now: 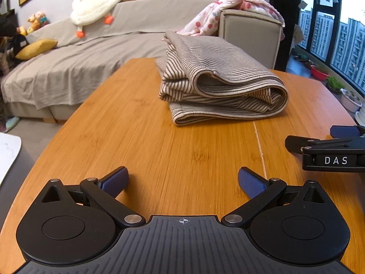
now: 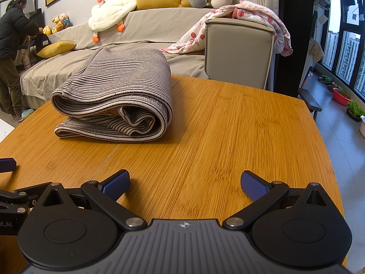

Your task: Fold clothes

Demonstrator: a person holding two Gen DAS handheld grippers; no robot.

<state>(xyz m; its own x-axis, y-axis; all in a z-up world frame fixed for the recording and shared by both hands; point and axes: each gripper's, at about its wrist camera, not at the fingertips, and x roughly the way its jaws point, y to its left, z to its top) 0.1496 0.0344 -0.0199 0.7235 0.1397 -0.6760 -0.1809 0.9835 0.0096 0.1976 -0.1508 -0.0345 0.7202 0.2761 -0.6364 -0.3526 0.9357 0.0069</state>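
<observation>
Striped garment (image 1: 219,77) sits folded at the far middle of the table (image 1: 159,150), left gripper (image 1: 182,182) and right gripper (image 2: 184,183) both near-side with jaws apart and empty, so just square the loose near edges.

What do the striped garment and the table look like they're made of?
Garment: soft knit, likely cotton or a blend; fine ribbed stripes, thick limp folds, matte. Table: looks like bamboo or wood laminate; narrow straight grain strips, a seam line, slight satin sheen.
</observation>
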